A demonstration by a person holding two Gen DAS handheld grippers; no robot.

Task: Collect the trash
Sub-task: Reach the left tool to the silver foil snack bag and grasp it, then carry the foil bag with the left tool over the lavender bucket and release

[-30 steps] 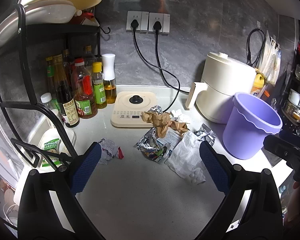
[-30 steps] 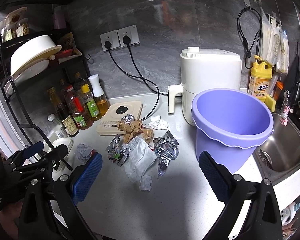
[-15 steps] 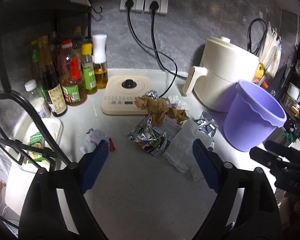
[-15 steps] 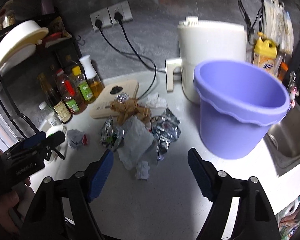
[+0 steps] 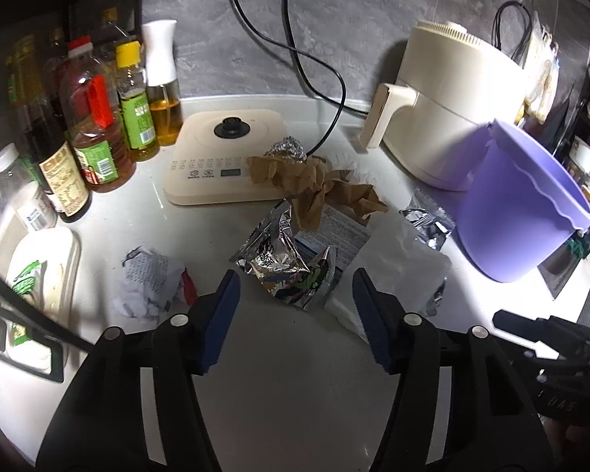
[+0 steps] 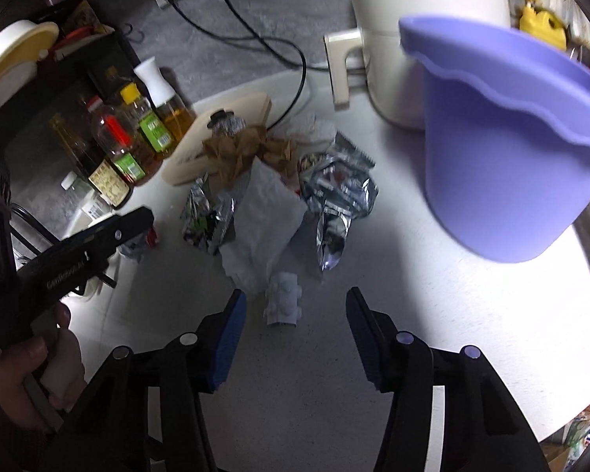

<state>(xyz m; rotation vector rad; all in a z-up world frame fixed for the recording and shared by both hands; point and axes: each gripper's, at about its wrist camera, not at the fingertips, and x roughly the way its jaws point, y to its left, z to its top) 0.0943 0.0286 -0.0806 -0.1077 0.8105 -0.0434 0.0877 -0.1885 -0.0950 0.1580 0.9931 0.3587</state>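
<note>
Now descending on trash, nothing gripped.
Both jaws just narrowed, still empty: left gripper [image 5: 295, 303] over foil wrapper [image 5: 283, 259], right gripper [image 6: 293, 324] around paper wad [image 6: 282, 299].

- Right gripper [image 6: 295, 322] over a white counter [image 6: 393, 275], jaws just closing, nothing pressed between them.
- Small crumpled white paper [image 6: 282, 299] lies just ahead.
- Purple bucket [image 6: 503, 165] stands at right.

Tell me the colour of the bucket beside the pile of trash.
The bucket is light purple, plain with no pattern; the right wrist view shows it best.
</note>
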